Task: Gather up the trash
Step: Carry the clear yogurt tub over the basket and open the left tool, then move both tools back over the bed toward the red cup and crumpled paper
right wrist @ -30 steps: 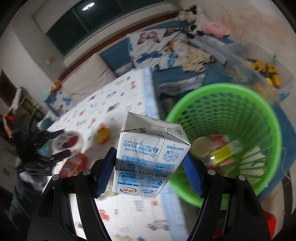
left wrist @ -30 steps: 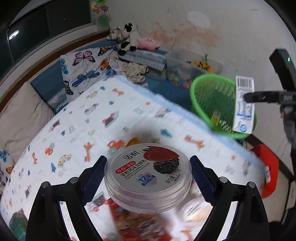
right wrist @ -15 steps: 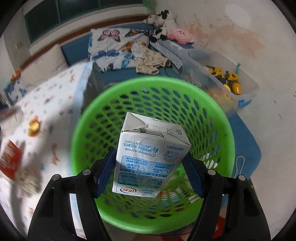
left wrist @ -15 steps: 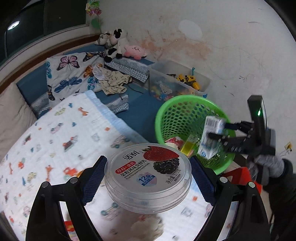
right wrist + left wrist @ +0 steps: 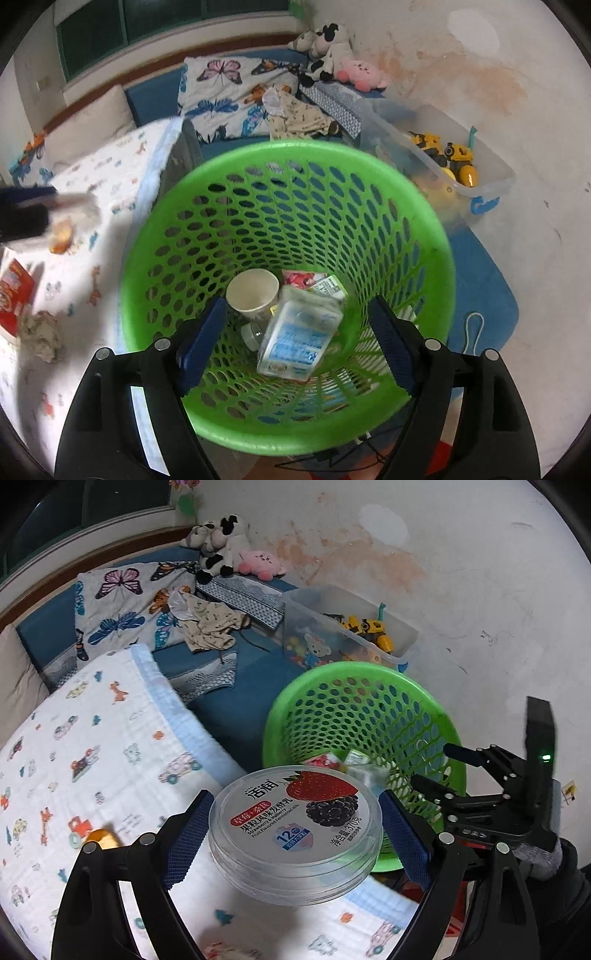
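Observation:
My left gripper (image 5: 295,823) is shut on a round clear yogurt tub (image 5: 295,812) with a strawberry and blackberry label, held above the bed's edge just short of the green basket (image 5: 369,686). My right gripper (image 5: 299,328) hangs over the basket (image 5: 295,151) and its jaws are opening. The white and blue milk carton (image 5: 295,339) is blurred down inside the basket, and the pads are off it. In the left wrist view the right gripper (image 5: 439,766) reaches over the basket's right rim with nothing in it.
A paper cup (image 5: 253,291) and wrappers lie in the basket. On the patterned blanket (image 5: 110,738) are a crumpled tissue (image 5: 40,334), a red packet (image 5: 14,295) and an orange piece (image 5: 101,840). A clear toy bin (image 5: 351,627) stands behind the basket by the wall.
The right gripper came over the basket, widened and let go of the milk carton, which dropped in. The left gripper carried the tub right, toward the basket.

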`<state>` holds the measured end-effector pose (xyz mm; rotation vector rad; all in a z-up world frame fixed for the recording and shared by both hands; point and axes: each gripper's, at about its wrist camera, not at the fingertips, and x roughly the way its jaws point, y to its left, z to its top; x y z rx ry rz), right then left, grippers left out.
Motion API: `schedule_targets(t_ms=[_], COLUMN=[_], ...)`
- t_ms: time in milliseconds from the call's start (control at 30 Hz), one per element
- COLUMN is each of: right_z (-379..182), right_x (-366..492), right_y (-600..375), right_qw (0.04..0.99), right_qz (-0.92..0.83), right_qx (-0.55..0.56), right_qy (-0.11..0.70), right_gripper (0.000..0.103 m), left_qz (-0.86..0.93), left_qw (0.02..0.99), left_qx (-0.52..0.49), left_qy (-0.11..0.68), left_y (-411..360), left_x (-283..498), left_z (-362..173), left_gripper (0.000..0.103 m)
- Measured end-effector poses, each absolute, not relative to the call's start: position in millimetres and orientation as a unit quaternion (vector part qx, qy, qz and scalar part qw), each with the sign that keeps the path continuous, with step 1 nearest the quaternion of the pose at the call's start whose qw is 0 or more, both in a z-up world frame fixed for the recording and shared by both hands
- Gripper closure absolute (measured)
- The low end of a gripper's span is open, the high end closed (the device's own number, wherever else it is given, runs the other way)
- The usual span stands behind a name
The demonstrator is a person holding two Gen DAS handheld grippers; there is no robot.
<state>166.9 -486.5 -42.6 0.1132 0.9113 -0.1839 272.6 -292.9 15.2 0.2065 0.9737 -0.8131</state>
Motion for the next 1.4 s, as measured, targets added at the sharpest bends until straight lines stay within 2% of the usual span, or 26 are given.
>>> schedule_targets(t_ms=[367, 833, 1100, 1400], right_z=[-4, -6, -6, 1], right_x=[122, 95, 91, 85], right_y=[-504, -529, -530, -513], right_qw=[0.913, 0.915, 0.916, 0.919], right_qz=[-0.095, -0.102, -0.096, -0.078], right_qx=[0.083, 0.130, 0.141, 0.137], right_qy=[0.387, 0.367, 0.364, 0.362], right_gripper=[0.023, 0.023, 0.023, 0.023], left_qz=[-0.384, -0.372, -0.392, -0.365], left_qw=[0.784, 0.752, 0.742, 0.788], left_qx=[0.107, 0.100, 0.091, 0.088], left_qy=[0.476, 0.534, 0.536, 0.488], left_y=[-349, -388, -384, -329], left_x=[260, 261, 252, 229], left_z=[-6, -49, -46, -11], left_gripper=[0.016, 0.016, 0.016, 0.016])
